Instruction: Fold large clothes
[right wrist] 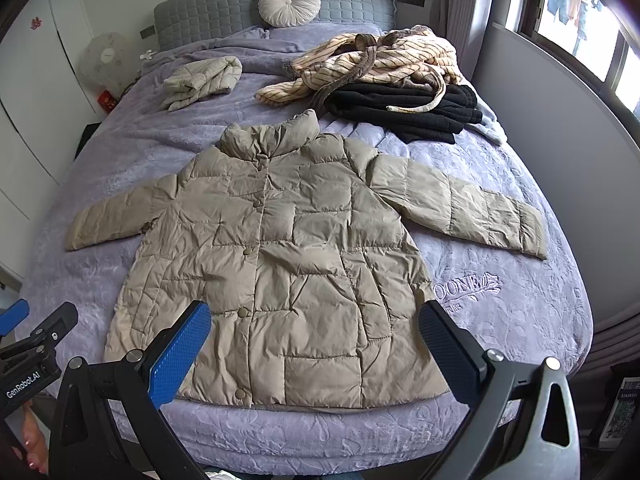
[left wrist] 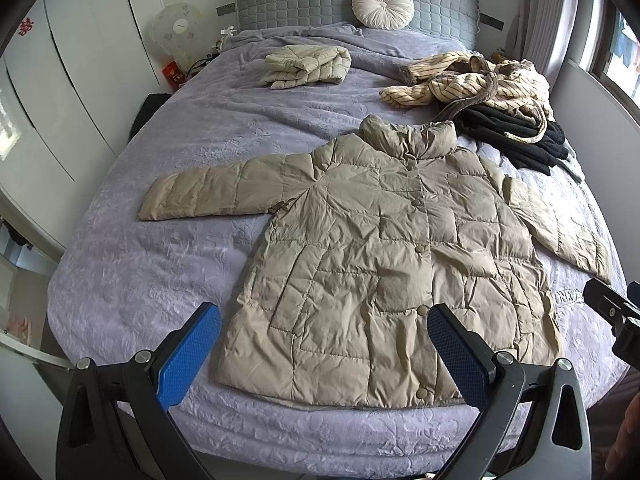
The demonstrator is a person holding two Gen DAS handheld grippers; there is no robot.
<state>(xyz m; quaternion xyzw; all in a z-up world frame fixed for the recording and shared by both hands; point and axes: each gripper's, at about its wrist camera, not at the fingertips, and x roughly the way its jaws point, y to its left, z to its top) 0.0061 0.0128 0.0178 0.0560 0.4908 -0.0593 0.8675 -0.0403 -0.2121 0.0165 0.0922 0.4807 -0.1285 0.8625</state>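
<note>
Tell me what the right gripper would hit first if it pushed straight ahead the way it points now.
Most likely the khaki puffer jacket spread flat on the bed. The open right gripper aims at its lower front near the hem; exact depth is hard to judge through the fisheye.

The puffer jacket (right wrist: 280,264) covers the near middle of the bed (right wrist: 520,320). Bare blanket lies open on both sides of it and along the near edge. Farther back, a striped and black clothes heap (right wrist: 384,80) crowds the right, a folded jacket (right wrist: 204,80) the left, with bare blanket between them.
</note>
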